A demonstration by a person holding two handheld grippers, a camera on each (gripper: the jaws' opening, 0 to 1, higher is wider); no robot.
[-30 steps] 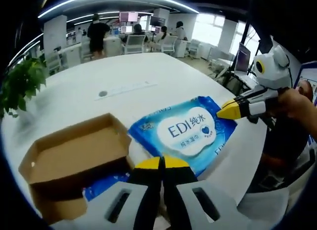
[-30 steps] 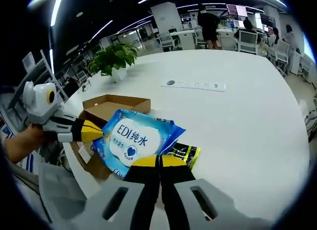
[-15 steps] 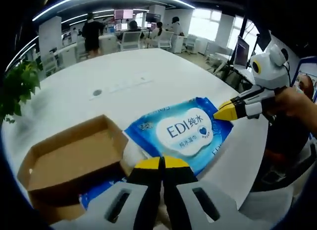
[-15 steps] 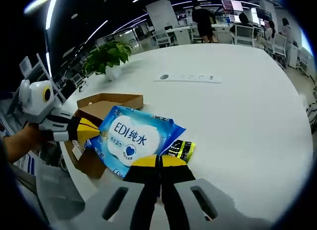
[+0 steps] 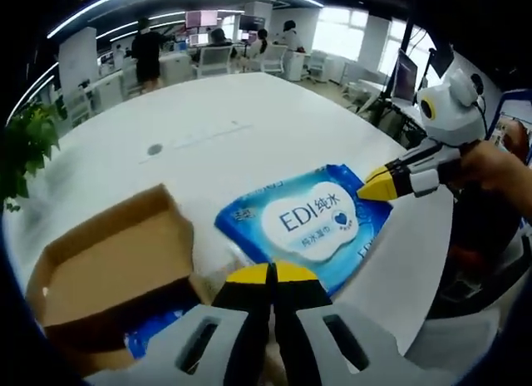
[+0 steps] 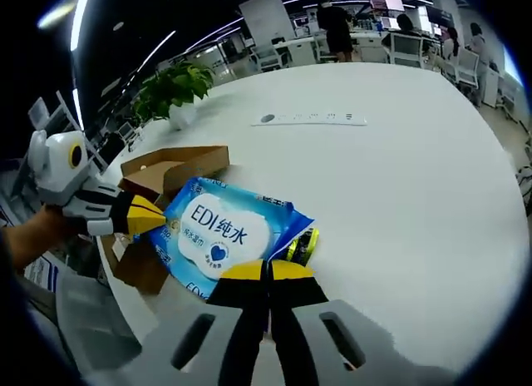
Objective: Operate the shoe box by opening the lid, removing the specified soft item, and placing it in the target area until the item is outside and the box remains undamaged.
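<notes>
The flat blue plastic pack of wet wipes (image 5: 309, 226), with a white oval label printed "EDI" and a small blue heart, is out of the box and held above the white round counter (image 5: 249, 120) between the two tools. In the left gripper view, the left tool (image 5: 272, 275) has its yellow-tipped black jaws pressed together on the pack's near edge, pinching it. The right tool (image 5: 372, 187) enters that view from the right, its yellow tip closed on the pack's far corner; a person's hand (image 5: 499, 171) holds it.

In the right gripper view the same pack (image 6: 224, 235) lies just beyond the right tool (image 6: 268, 271), whose jaws are shut on the pack's near edge. The left tool (image 6: 155, 216) meets the pack's opposite corner from the left, its yellow tip on the blue wrapper.

Beside the pack stands the open brown cardboard shoe box (image 5: 100, 269), its lid flap raised and its inside mostly bare; a strip of blue shows at the box's lower front edge. In the right gripper view the box (image 6: 170, 167) sits behind the pack. A small black packet with yellow-green print (image 6: 304, 244) lies on the counter, partly under the pack's right corner.

Farther from the pack, a long white strip (image 6: 309, 118) lies flat on the counter, and a green potted plant (image 6: 173, 88) stands near the counter's edge beyond the box. People and office desks show in the background.
</notes>
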